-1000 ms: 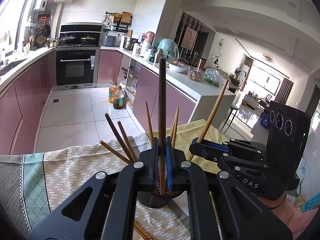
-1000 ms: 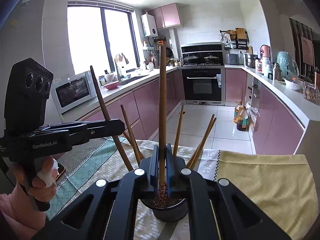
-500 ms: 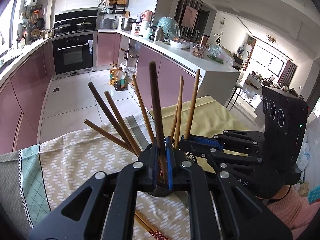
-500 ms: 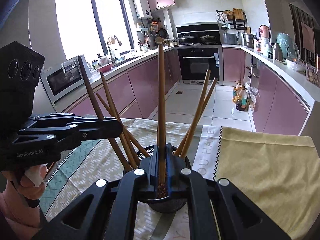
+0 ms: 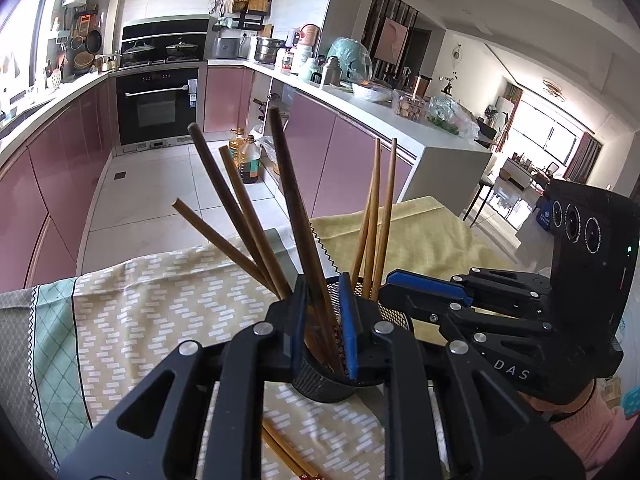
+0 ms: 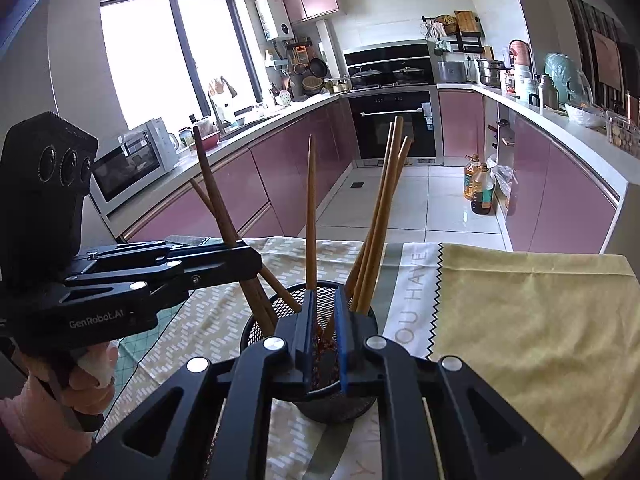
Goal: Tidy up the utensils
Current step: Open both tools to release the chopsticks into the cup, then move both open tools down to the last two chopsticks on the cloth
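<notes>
A black mesh holder point(image 5: 320, 380) point(image 6: 264, 324) stands on the patterned cloth with several wooden chopsticks fanned out in it. My left gripper point(image 5: 322, 284) hovers over its rim. Its jaws are opening, and a dark chopstick point(image 5: 292, 200) stands loose between them, leaning left with its lower end in the holder. My right gripper point(image 6: 323, 294) is over the same holder from the other side. Its jaws are opening slightly around a brown chopstick point(image 6: 311, 208) that rests against the left pad. Each gripper shows in the other's view: the right gripper point(image 5: 400, 280) and the left gripper point(image 6: 252, 256).
Two loose chopsticks point(image 5: 288, 452) lie on the patterned cloth point(image 5: 160, 312) near me. A yellow cloth point(image 6: 540, 320) covers the table to the right. Beyond the far table edge are a tiled floor, pink cabinets and oil bottles point(image 6: 478, 190).
Both grippers sank toward the holder, carrying their chopsticks down into it. Both pairs of jaws have parted, and the dark chopstick has tipped to the left.
</notes>
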A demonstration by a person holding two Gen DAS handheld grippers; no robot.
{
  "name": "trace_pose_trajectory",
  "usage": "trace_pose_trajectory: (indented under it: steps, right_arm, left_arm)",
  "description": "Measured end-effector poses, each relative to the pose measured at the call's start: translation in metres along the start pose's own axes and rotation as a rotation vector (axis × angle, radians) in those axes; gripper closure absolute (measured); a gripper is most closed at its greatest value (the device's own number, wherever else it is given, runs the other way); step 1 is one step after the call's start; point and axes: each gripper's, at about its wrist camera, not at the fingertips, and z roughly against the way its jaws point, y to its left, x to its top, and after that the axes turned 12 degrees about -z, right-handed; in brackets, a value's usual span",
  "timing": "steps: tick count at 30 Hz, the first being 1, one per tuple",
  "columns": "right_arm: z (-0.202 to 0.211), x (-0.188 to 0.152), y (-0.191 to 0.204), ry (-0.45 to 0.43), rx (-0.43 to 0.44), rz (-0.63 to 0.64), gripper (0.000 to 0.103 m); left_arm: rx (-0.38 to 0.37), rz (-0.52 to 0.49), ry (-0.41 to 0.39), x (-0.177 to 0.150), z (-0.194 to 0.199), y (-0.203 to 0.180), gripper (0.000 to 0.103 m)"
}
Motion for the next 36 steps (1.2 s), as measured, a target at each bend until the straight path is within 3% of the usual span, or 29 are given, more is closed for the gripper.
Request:
trace_pose_trajectory:
  steps: [5,11,15,18,25,31,36]
  right_arm:
    - [0.014,-0.008,0.008,-0.022,0.043,0.027,0.084]
    - [0.034,-0.025,0.024,-0.026,0.113,0.084,0.078]
    - [0.035,-0.045,0.037,0.020,0.160,0.128,0.075]
    - [0.025,-0.064,0.043,0.078,0.165,0.152,0.069]
    - [-0.013,-0.099,0.041,0.219,0.132,0.101,0.069]
    - [-0.022,-0.106,0.031,0.249,0.110,0.037,0.069]
    - [-0.023,-0.105,0.026,0.246,0.097,0.010,0.069]
  left_arm:
    - [0.041,-0.020,-0.058,-0.011,0.019,-0.004,0.071]
    - [0.053,0.020,-0.096,-0.029,0.044,0.003,0.069]
    - [0.073,0.051,-0.084,-0.050,0.055,0.009,0.069]
    - [0.093,0.065,-0.048,-0.069,0.056,0.013,0.069]
    - [0.076,0.144,0.091,-0.118,0.038,0.020,0.069]
    - [0.037,0.154,0.187,-0.148,0.018,0.014,0.069]
    - [0.023,0.141,0.229,-0.151,0.003,0.003,0.069]
